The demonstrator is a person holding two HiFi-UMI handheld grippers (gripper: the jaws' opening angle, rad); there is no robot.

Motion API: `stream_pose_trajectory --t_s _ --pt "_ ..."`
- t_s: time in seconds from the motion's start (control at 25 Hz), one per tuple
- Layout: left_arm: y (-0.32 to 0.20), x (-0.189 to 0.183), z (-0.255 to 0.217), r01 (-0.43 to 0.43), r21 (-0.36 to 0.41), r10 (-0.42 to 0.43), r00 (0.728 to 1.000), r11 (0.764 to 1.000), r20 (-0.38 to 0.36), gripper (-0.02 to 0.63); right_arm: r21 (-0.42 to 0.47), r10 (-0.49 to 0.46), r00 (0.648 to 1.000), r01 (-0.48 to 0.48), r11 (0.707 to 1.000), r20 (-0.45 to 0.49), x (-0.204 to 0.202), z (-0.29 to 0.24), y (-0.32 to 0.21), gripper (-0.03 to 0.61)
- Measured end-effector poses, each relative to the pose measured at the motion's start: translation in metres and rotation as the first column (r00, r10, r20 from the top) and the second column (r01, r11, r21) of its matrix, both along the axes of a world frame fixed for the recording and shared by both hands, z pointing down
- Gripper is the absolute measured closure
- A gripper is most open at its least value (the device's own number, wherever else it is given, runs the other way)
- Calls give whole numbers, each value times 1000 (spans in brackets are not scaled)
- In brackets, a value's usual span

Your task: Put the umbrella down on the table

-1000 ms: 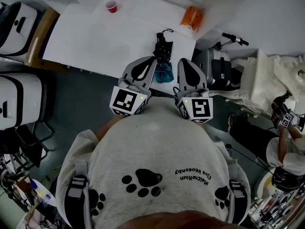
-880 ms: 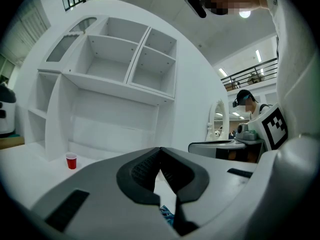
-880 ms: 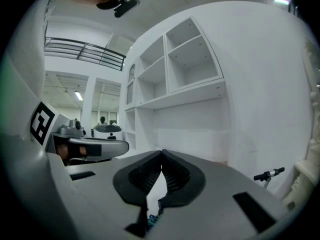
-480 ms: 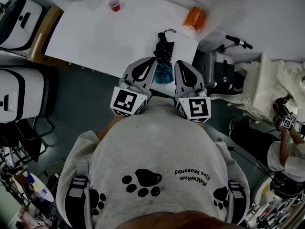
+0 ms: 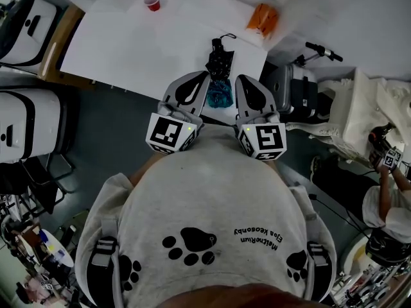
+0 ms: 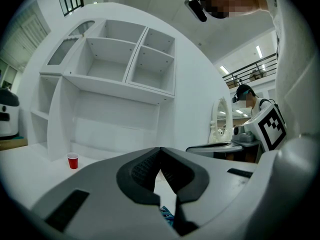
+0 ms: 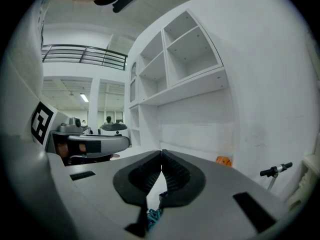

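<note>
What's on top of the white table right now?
A red cup at the far side, an orange object at the far right corner, the umbrella at the near edge. The left gripper and right gripper cover the table edge beside it.

The bench (image 5: 122, 50) has wide bare room on its left and middle, with a red cup (image 5: 152, 3) at the far side and an orange object (image 5: 262, 19) at the far right corner. The umbrella (image 5: 219, 76) lies at the near right edge, between the tips of the left gripper (image 6: 160, 150) and right gripper (image 7: 161, 153). A white shelf unit (image 6: 115, 59) closes the far side, and a suitcase (image 5: 295, 95) and a scooter (image 5: 319, 49) stand just right of the bench.
</note>
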State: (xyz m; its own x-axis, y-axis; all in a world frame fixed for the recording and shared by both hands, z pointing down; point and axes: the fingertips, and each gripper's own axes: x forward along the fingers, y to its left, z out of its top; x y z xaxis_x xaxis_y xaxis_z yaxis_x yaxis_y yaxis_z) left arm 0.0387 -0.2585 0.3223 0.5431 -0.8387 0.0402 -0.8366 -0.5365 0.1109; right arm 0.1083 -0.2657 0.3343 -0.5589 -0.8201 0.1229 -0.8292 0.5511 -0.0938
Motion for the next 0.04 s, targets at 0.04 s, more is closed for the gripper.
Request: stream_pose_trajectory --t_s 0.04 --pt "-1 1 0 -1 2 1 1000 1000 0 598 -1 4 1000 -4 1000 4 2 0 -1 546"
